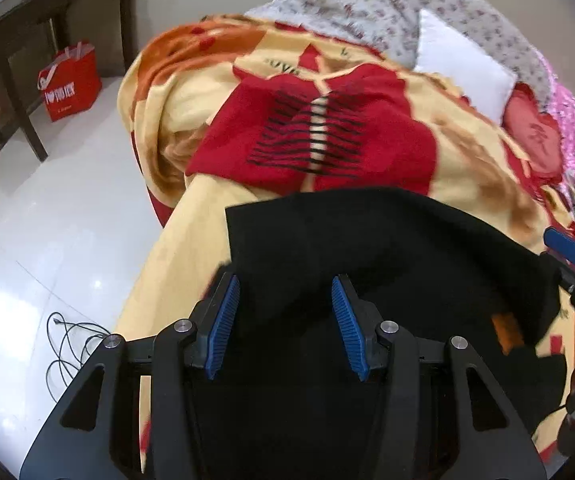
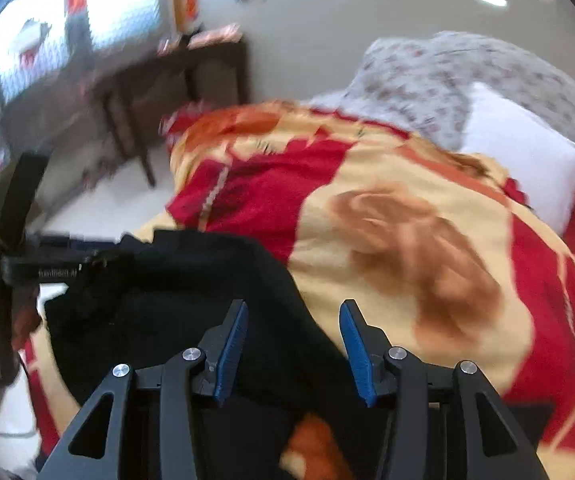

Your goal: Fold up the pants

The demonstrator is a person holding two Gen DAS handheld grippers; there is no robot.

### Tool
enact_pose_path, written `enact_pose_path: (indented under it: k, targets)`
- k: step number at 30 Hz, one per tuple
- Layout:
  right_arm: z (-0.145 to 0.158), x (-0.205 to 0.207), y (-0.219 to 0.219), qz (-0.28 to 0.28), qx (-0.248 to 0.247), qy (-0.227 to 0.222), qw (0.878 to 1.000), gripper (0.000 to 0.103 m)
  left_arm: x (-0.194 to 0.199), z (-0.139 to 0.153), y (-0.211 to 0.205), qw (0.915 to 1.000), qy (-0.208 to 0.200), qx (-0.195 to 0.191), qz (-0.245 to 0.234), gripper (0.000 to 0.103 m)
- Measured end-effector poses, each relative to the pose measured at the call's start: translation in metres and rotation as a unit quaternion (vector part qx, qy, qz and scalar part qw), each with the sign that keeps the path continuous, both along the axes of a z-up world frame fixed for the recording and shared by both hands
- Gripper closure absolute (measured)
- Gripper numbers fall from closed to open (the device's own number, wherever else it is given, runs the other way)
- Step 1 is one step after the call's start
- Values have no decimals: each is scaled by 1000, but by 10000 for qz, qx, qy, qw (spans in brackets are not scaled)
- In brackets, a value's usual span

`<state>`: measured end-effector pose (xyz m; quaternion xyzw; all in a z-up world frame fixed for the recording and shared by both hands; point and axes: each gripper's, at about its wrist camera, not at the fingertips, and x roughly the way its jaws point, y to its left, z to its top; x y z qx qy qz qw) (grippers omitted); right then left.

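The black pants [image 1: 387, 248] lie folded on a yellow and red blanket [image 1: 327, 136] on the bed. My left gripper [image 1: 285, 284] is open, its blue pads apart just above the near left part of the pants, holding nothing. My right gripper [image 2: 293, 308] is open over the right edge of the pants [image 2: 191, 280], holding nothing. The right gripper also shows at the right edge of the left wrist view [image 1: 571, 256]. The left gripper shows at the left of the right wrist view [image 2: 47, 264].
A white pillow [image 1: 463, 64] and a grey flowered cover [image 1: 387, 4] lie at the bed's far end. A dark wooden table [image 1: 27, 28] and a red bag [image 1: 69, 80] stand on the white floor to the left. A cable [image 1: 71, 344] lies on the floor.
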<state>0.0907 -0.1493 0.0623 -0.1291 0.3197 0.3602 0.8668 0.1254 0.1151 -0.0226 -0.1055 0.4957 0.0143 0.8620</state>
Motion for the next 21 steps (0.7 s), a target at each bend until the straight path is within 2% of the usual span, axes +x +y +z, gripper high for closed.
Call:
enact_pose_path:
  k: [2,4,5,6,7,8,11,14,17,19,21]
  targets:
    - [-16,23,25,59,-510,60,9987,57,13,-12,7,9998,185,53,66,55]
    - [-31,37,39,93,-796,108,9967,57,23,-29,11,9989,466,29,51,52]
    - [-38,42,44,155,-864,191,9960,58,24,-33,12,9987,492,80,63,41]
    - [-46,46,49,200,-901,260,9954,62,25,-35,11,9987,438,261,87,36]
    - [-53,49,53,160,-952,223,9951,85,25,-37,11,9985,404,368,95,31]
    - [-57,49,55,95,-953,151,9953,93,25,-38,10,9985,342,417,77,31]
    - [-50,42,51,12,-642,121,9979,98,23,-37,17,9992,318,204,115,31]
    - [-22,14,36,123,-125,-82,9998,98,11,-20,32,9991,119,-218,353,31]
    - [10,-44,12,399,158,-485,9979,98,-20,9,52,9967,-411,-124,685,31]
    - [16,-86,3,662,241,-736,9948,98,-44,27,69,9931,-701,-111,934,31]
    - [8,-124,4,945,152,-862,9917,98,-67,39,86,9891,-876,-206,1168,31]
